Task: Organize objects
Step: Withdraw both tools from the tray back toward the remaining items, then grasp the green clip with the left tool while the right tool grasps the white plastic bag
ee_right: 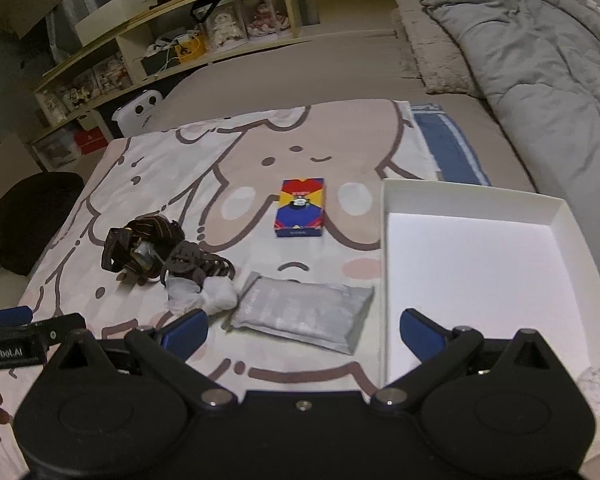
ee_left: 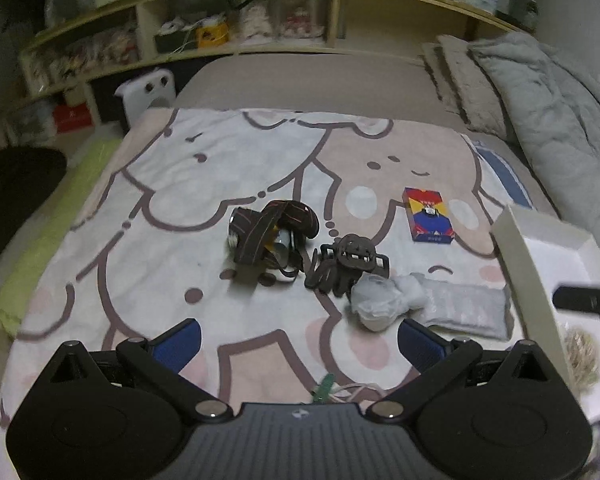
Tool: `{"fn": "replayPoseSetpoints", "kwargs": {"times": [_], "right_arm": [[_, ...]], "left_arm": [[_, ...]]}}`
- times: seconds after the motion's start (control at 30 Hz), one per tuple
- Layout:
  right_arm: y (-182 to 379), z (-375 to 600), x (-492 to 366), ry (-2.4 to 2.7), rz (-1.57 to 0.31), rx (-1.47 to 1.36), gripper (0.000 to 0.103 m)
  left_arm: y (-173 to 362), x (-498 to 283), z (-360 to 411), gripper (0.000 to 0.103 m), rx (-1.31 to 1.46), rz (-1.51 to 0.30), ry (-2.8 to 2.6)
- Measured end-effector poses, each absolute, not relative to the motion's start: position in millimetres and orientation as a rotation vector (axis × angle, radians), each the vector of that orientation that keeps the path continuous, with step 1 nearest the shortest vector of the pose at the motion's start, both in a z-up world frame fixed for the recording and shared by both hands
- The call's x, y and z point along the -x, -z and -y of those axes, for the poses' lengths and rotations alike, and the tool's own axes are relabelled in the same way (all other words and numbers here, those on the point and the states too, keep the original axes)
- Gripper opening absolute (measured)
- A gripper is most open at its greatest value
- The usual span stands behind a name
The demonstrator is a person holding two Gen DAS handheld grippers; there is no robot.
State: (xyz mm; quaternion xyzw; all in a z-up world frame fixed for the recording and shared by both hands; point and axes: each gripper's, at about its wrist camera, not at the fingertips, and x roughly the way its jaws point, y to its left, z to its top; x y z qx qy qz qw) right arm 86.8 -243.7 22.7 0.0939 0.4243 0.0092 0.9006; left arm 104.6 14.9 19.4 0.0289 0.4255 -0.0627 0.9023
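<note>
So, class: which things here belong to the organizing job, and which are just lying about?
Belong to the job:
headlamp
hair claw
white crumpled bag
grey packet
colourful small box
white box

Just lying about:
grey duvet
shelf clutter
white heater

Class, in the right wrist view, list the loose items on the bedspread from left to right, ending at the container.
Headlamp with striped strap → dark hair claw clip → white crumpled wrap → grey pouch → white box. The colourful card box lies farther back, above the pouch.
</note>
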Motion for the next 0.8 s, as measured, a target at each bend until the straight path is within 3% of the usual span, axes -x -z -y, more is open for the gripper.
{"fn": "replayPoseSetpoints", "kwargs": {"times": [0.23, 0.5, 0.8], "right_arm": [[-7.3, 226.1, -109.9, -0.073, -0.848, -0.218, 0.102], [11.9, 203.1, -138.7, -0.175, -0.823, -0.209, 0.101], [38.6, 180.8, -159.9, -0.315, -0.829, -0.13, 0.101]], "left_arm": [[1.8, -110.2, -21.2, 0.103, -0.062, -0.949, 0.233], [12.5, -116.6, -20.1, 0.082, -0.203, -0.967, 0.384], [36.8, -119.9, -16.2, 0.07, -0.271, -1.063, 0.548]]}}
